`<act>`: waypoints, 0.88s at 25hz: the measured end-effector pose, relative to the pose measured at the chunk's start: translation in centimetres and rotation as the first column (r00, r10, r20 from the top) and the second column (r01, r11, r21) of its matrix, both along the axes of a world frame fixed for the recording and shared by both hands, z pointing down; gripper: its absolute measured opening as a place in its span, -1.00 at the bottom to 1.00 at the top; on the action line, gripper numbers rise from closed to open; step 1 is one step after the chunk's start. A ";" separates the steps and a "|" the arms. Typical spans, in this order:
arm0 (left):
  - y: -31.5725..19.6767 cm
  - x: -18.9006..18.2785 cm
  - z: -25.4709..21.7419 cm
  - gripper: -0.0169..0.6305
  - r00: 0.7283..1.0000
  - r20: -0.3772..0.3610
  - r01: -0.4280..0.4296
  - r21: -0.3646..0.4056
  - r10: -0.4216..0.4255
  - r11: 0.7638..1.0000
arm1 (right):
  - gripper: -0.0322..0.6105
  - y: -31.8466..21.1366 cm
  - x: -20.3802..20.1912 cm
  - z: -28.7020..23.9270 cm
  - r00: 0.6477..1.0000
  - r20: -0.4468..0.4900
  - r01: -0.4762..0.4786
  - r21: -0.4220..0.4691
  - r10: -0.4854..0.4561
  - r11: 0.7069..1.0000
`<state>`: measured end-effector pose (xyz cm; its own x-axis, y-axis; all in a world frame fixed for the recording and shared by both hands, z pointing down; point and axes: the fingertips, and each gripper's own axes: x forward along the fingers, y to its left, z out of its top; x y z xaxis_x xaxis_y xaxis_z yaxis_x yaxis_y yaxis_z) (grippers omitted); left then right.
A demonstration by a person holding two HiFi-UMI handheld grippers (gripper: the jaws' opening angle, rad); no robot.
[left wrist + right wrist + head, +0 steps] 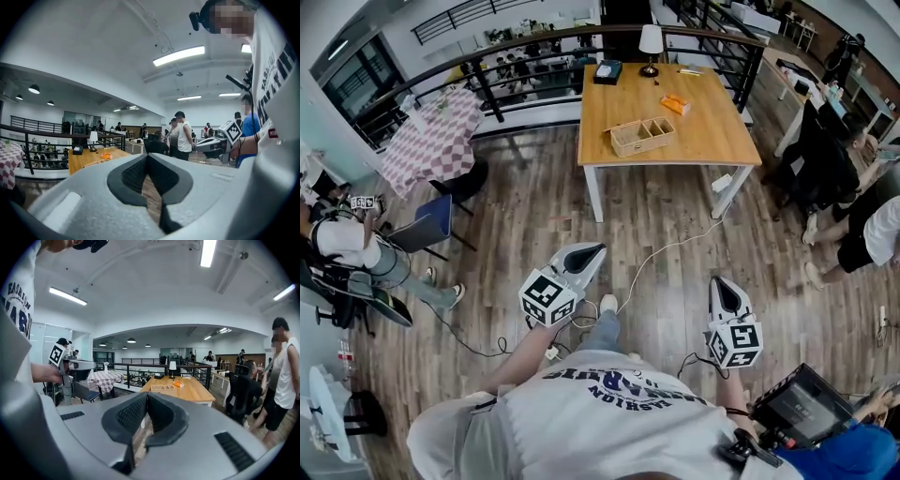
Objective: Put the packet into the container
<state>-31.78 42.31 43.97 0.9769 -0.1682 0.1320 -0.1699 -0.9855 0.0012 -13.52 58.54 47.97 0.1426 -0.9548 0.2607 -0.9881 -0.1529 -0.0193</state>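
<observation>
Head view: the person holds both grippers low in front of the body. The left gripper (596, 249) and the right gripper (720, 281) point forward, each with jaws together on nothing. Beyond them is the wooden floor (656, 216). Farther away, on the wooden table (712, 141), the orange packet (675, 105) lies just behind the container (642, 135), apparently not touching it.

Bright, even light from ceiling strip lamps (178, 55), heavy fisheye curvature, black corners, soft foreground blur.

T-shirt (609, 417), white: navy print "FASHION", seen upside down; larger arched word unreadable.
</observation>
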 end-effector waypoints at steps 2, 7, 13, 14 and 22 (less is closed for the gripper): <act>-2.1 1.3 -0.1 -0.94 1.000 -0.001 -0.019 0.000 0.019 1.000 | -0.87 -1.9 0.6 0.5 1.000 0.021 -0.006 -0.018 0.006 1.000; -7.8 3.8 -2.4 -0.94 0.997 0.005 -0.074 0.037 0.074 0.997 | -0.87 -8.1 2.1 -1.0 1.000 0.003 0.009 -0.035 -0.009 0.999; -15.2 6.1 -3.5 -0.94 0.993 -0.004 -0.117 0.043 0.118 0.992 | -0.87 -14.5 4.9 -2.9 0.998 -0.014 -0.056 -0.036 0.056 0.998; -16.3 6.2 -3.6 -0.94 0.993 -0.014 -0.119 0.035 0.119 0.992 | -0.87 -15.6 5.2 -3.1 0.998 -0.012 -0.067 -0.033 0.067 0.997; -22.5 6.8 -0.2 -0.94 0.991 0.000 -0.135 0.070 0.135 0.988 | -0.87 -21.3 3.2 -1.8 0.994 -0.019 -0.109 -0.025 0.108 0.994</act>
<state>-25.01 19.76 43.73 0.9918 -0.0436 0.1201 -0.0357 -0.9971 -0.0677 -10.28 37.21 46.16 0.2496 -0.9265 0.2817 -0.9658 -0.2592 0.0030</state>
